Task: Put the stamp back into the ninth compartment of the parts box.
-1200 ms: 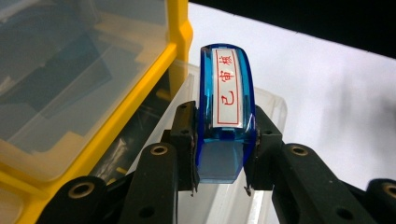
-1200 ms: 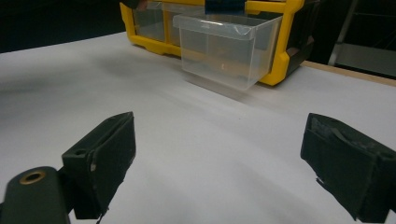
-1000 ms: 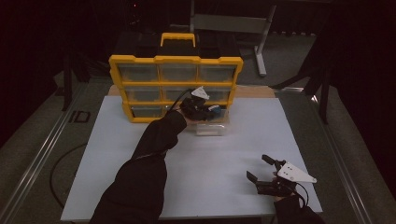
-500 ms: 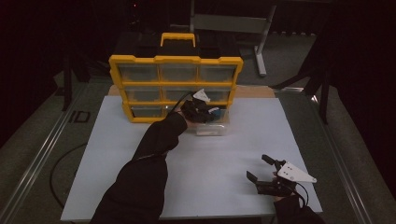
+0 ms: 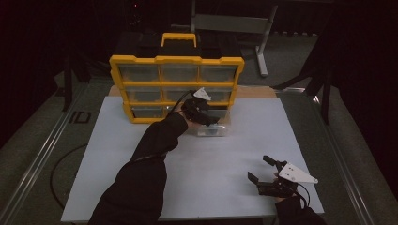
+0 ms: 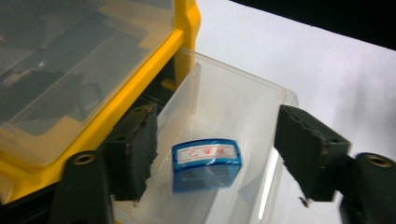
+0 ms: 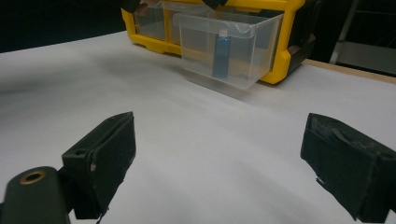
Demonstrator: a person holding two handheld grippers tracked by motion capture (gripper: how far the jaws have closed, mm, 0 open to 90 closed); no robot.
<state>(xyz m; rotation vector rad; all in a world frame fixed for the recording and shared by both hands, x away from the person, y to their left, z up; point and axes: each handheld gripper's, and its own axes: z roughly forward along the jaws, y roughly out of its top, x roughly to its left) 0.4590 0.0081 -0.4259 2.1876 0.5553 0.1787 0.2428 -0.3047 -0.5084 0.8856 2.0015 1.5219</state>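
White table [image 5: 141,154], my left fingers [image 6: 215,154] just opened over the clear drawer [image 6: 243,107] with a blue stamp [image 6: 207,163], right fingers [image 7: 219,163] wide apart.

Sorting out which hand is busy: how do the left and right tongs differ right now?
The left tongs hang over the pulled-out clear drawer, jaws just opened above the blue stamp; the right tongs sit low over the bare white table, far from the drawer. Both stand open, holding nothing.

black long sleeves [image 5: 141,168], black claws with worn pads, brass-ringed screw holes, grey three-cornered plates [image 5: 296,173]
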